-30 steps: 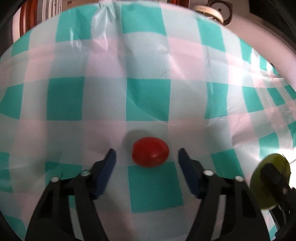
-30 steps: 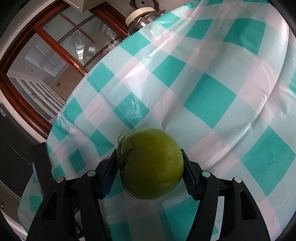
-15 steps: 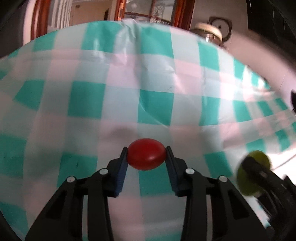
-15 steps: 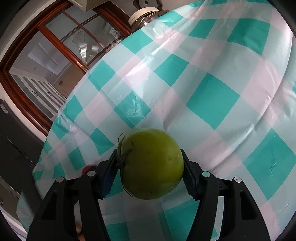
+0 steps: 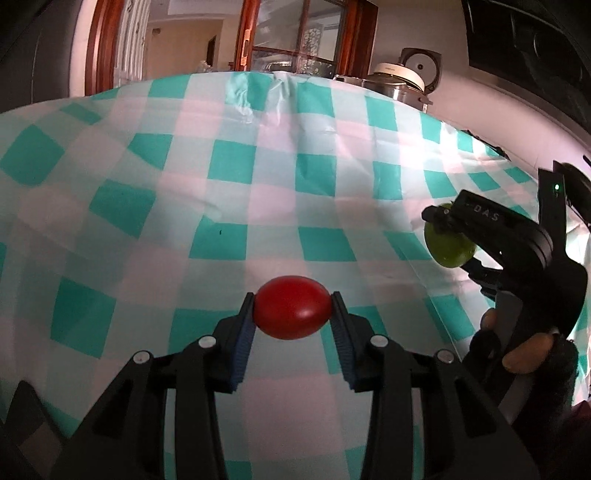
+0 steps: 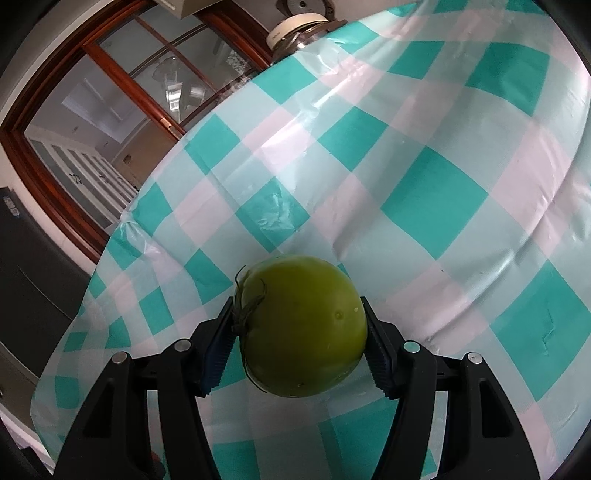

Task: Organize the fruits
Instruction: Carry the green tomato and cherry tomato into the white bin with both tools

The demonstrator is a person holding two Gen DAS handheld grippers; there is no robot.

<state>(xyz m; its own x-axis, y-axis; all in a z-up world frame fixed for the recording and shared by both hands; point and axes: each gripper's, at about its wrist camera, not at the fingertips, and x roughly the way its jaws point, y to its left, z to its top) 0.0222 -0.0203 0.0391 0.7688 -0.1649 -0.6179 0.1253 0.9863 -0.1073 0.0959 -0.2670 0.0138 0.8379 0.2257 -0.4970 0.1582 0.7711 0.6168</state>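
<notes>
Left tool: blue pads pinch a small red tomato from both sides, one pad on each end of its long axis. The tomato sits clear of the checked cloth, held above it; the squares of teal, white and pink show beneath and beyond the tomato.

Right tool: pads press the flanks of a green tomato, its dried stem and calyx turned toward the left pad. This fruit is far larger than the red one, so the fingers stand wider apart, yet both pads are in contact. It too hangs above the cloth, not resting on it.

From the left wrist view, the right tool appears to the right of the red tomato and farther back, with the green tomato partly hidden behind its black finger. A hand in a dark sleeve grips that tool's handle, below and to the right of the green fruit.

The cloth covers the whole surface and is wrinkled, with a raised fold at its far edge beyond the red tomato. Past that edge, to the right, stands a white-lidded cooker; a wooden-framed glass door lies directly behind.
</notes>
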